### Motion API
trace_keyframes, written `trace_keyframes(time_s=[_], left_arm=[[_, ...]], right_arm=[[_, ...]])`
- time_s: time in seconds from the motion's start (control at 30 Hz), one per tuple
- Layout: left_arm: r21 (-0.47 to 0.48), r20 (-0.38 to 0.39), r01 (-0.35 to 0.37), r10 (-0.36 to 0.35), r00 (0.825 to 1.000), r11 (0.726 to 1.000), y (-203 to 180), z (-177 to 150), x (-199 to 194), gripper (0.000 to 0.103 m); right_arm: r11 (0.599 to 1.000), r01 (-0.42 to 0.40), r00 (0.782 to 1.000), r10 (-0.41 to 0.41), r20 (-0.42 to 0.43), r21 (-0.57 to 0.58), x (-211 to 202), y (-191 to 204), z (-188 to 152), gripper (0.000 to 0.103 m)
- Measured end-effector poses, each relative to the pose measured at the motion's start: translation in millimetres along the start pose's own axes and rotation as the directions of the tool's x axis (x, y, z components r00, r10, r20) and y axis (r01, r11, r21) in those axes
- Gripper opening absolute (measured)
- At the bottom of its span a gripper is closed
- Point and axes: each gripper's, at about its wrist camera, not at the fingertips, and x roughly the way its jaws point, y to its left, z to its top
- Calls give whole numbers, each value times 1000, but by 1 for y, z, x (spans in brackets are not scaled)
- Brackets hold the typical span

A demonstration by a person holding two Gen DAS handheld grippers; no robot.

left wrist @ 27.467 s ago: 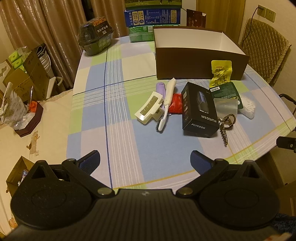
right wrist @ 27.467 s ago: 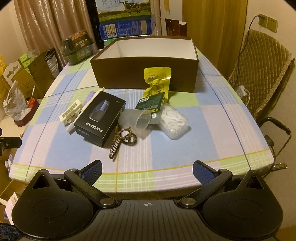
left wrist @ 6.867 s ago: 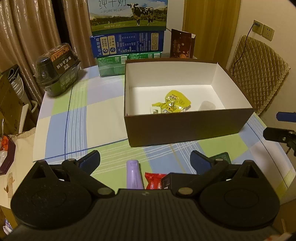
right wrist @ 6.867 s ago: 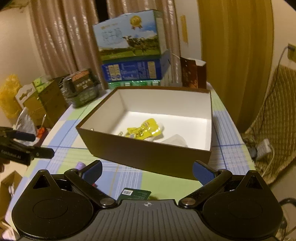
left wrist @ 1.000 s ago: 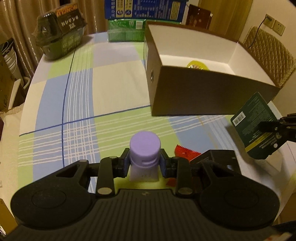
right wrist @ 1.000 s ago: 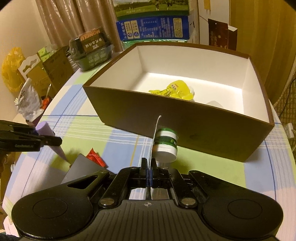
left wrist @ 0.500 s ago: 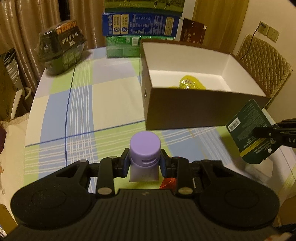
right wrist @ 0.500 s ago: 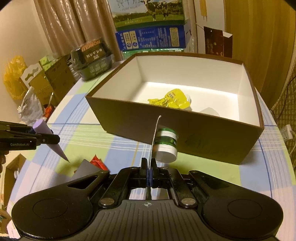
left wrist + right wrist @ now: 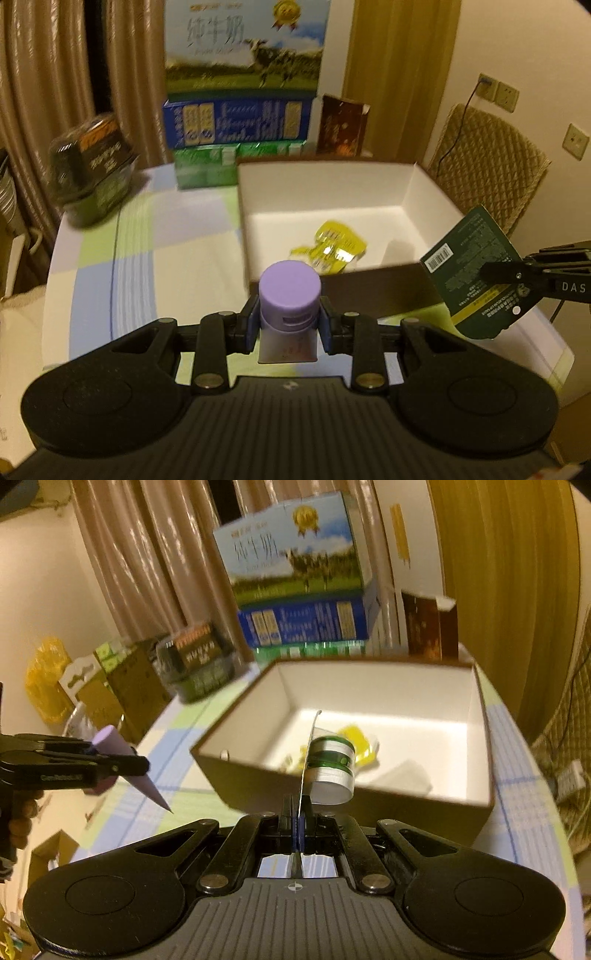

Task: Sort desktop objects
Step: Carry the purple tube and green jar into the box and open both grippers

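My left gripper (image 9: 289, 325) is shut on a purple tube (image 9: 289, 295), cap toward the camera, held in the air before the brown box (image 9: 332, 280). The tube also shows in the right wrist view (image 9: 122, 753), left of the box (image 9: 258, 775). My right gripper (image 9: 297, 821) is shut on the edge of a dark green card pack (image 9: 471, 273) with a green-and-white round container (image 9: 330, 771) on it, held over the box's near wall. A yellow packet (image 9: 332, 247) lies inside the white-lined box.
Stacked milk cartons (image 9: 243, 92) and a brown carton (image 9: 341, 127) stand behind the box. A dark plastic-wrapped container (image 9: 92, 166) sits at the table's back left. A padded chair (image 9: 487, 162) stands to the right. The checked tablecloth (image 9: 147, 251) lies left of the box.
Both grippers have risen and moved toward the box with their loads. The box interior now shows more from above in both views.
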Motion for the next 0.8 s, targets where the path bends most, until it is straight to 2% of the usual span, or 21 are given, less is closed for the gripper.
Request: trace_keyframes(time_s=[0.13, 0.4, 0.6, 0.8], left_arm=[[29, 40, 19, -20, 999, 999, -8, 22, 3, 27], [81, 78, 43, -49, 996, 996, -24, 63, 23, 27], [97, 57, 54, -60, 997, 994, -35, 82, 53, 27], [89, -7, 37, -36, 999, 995, -36, 94, 98, 27]], right_arm=[[1000, -2, 999, 2, 43, 0, -6, -6, 18, 0], [997, 69, 991, -64, 113, -43, -4, -29, 51, 0], [990, 126, 988, -119, 103, -67, 22, -50, 66, 0], [983, 165, 985, -159, 67, -82, 54, -74, 73, 0]])
